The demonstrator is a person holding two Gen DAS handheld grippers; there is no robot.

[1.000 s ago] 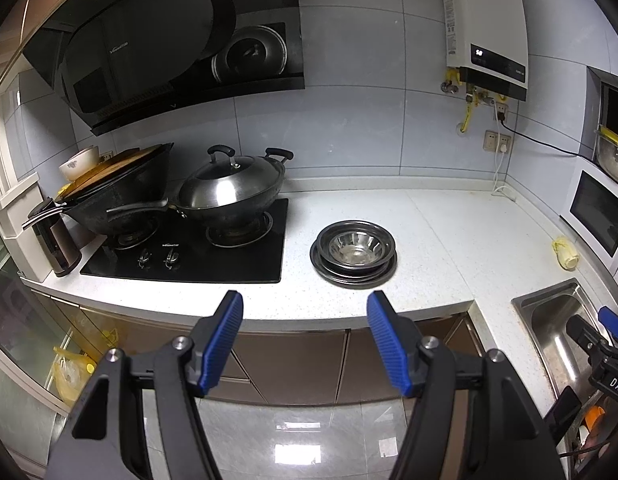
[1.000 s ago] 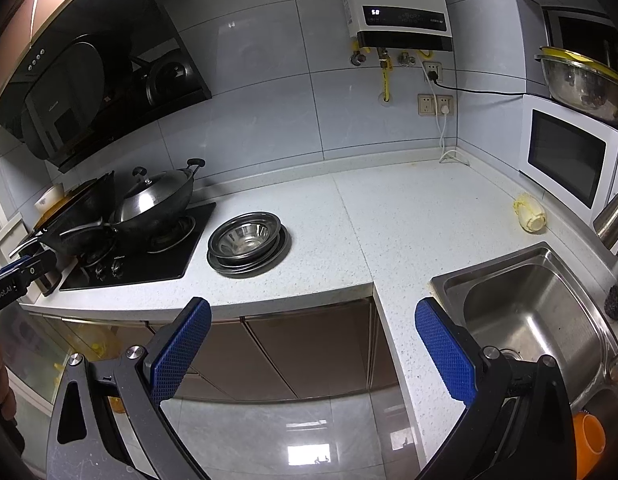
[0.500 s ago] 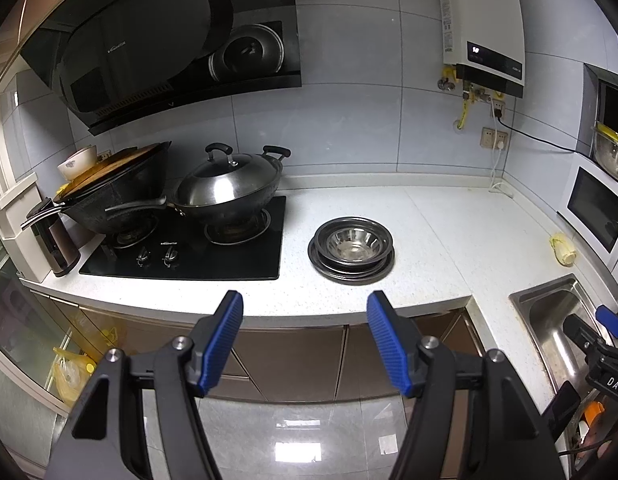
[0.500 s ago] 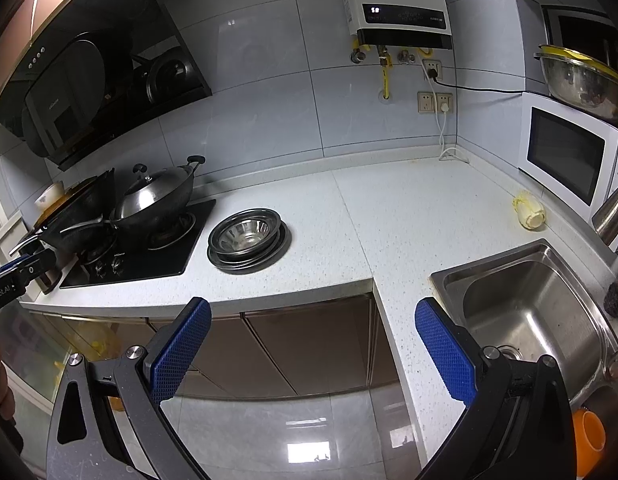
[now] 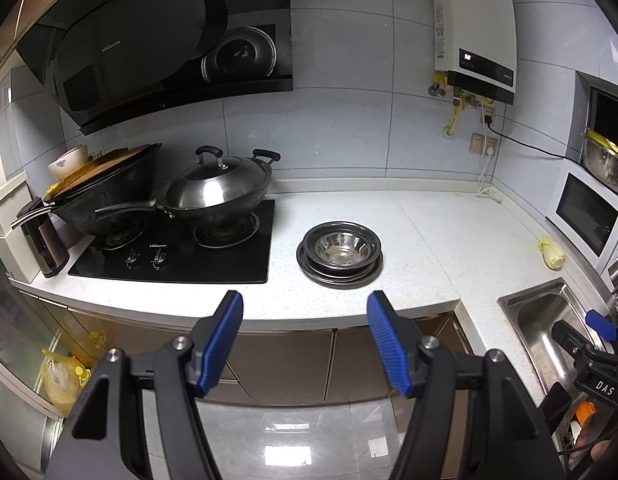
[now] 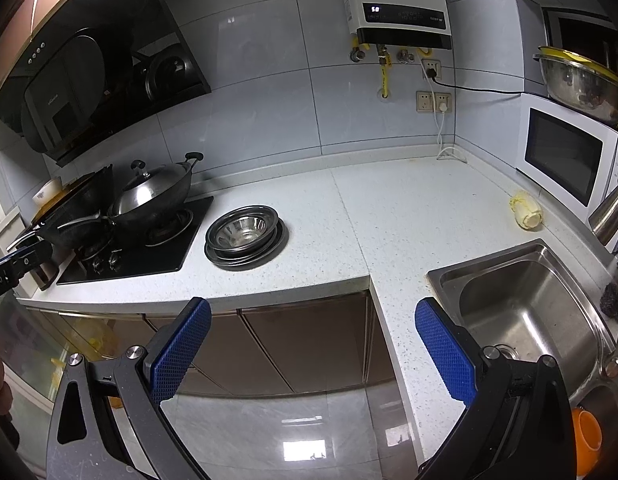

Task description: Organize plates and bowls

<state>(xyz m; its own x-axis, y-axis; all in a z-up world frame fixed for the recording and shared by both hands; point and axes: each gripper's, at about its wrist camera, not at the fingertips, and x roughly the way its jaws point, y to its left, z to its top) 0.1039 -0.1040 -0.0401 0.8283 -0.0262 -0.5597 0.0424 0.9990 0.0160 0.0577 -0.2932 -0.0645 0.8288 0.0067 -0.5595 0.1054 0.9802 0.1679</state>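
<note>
A stack of steel plates with steel bowls nested on top (image 5: 340, 254) sits on the white counter just right of the stove; it also shows in the right wrist view (image 6: 245, 235). My left gripper (image 5: 305, 312) is open and empty, held off the counter's front edge, short of the stack. My right gripper (image 6: 311, 320) is open wide and empty, in front of the counter corner, well to the right of and below the stack. The right gripper's body shows at the left view's right edge (image 5: 597, 360).
A black stove (image 5: 181, 252) holds a lidded wok (image 5: 217, 192) and a dark pan (image 5: 105, 196). A steel sink (image 6: 529, 312) lies at the right. A microwave (image 6: 565, 160) and a yellow cloth (image 6: 527, 210) are at the far right. Cabinet doors stand below the counter.
Both grippers have drawn back slightly from the counter, so the stack looks a little farther away. Both stay open and empty.
</note>
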